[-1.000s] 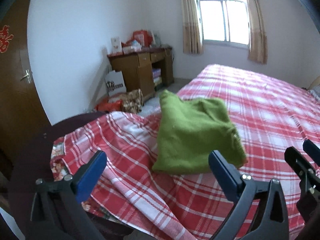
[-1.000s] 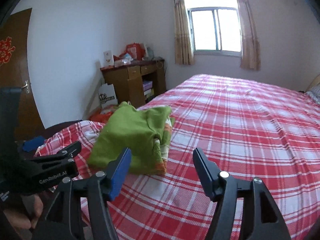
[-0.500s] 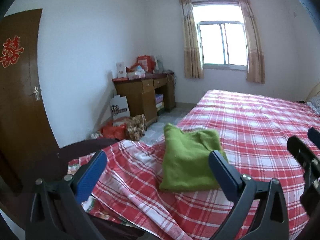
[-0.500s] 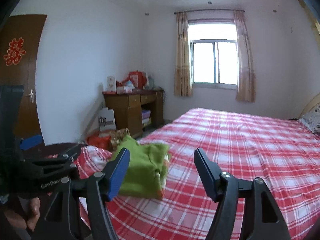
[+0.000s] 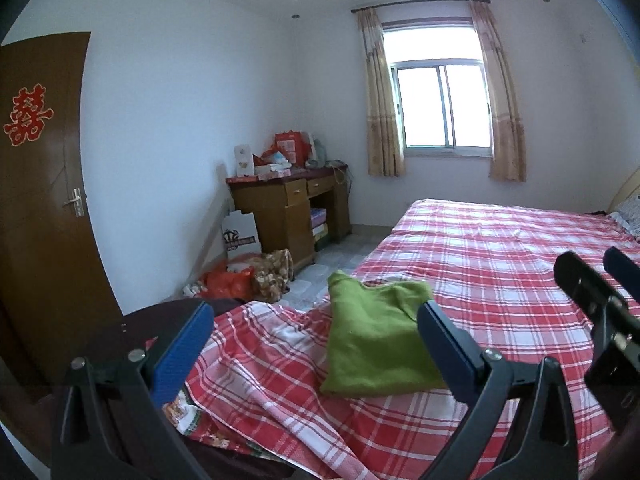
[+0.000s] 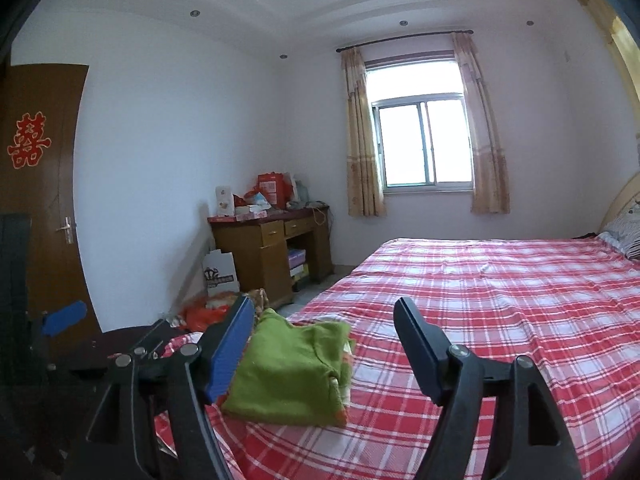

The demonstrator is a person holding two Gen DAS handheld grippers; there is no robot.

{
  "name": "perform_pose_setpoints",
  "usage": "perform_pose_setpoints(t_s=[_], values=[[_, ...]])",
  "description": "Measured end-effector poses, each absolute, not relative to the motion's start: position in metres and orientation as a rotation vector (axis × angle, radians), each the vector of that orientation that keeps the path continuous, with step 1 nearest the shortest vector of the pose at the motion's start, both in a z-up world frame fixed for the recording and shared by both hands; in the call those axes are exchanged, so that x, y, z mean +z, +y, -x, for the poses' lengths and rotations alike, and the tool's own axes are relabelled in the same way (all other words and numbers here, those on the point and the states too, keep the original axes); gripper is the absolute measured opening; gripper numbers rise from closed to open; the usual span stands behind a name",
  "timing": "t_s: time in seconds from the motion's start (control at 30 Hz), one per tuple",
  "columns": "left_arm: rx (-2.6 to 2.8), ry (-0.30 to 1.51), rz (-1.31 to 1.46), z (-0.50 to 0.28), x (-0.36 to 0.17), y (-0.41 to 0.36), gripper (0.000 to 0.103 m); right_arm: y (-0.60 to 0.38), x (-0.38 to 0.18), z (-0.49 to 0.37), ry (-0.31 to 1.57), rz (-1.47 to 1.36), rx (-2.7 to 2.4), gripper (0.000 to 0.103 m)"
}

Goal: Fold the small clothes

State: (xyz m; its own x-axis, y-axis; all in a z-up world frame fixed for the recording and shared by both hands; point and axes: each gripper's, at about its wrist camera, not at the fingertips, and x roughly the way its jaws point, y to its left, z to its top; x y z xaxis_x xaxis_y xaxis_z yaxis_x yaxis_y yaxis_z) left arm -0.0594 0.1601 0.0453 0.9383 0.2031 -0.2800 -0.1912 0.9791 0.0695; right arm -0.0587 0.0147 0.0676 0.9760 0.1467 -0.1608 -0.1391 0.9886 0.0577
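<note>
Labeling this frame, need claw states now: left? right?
Left claw: open, empty; green folded garment lies beyond on the bed.
Right claw: open, empty, jaws just been opening.

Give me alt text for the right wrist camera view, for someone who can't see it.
A folded green garment lies near the corner of a bed with a red plaid sheet, seen between the open, empty blue-padded fingers of the right gripper. Behind stand a cluttered wooden desk, a curtained window and a brown door.

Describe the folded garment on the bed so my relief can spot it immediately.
Start at the bed with the red plaid sheet and go to its near left corner. There lies the folded green sweater, resting on the sheet. It is the only solid green thing among red checks.
</note>
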Motion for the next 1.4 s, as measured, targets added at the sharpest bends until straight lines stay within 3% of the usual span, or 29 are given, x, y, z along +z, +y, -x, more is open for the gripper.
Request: perform_pose_setpoints(t_s=[1.4], values=[[0.190, 0.325, -0.045, 0.055, 0.040, 0.153, 0.103, 0.000, 0.060, 0.053, 0.211, -0.101, 0.125, 0.073]])
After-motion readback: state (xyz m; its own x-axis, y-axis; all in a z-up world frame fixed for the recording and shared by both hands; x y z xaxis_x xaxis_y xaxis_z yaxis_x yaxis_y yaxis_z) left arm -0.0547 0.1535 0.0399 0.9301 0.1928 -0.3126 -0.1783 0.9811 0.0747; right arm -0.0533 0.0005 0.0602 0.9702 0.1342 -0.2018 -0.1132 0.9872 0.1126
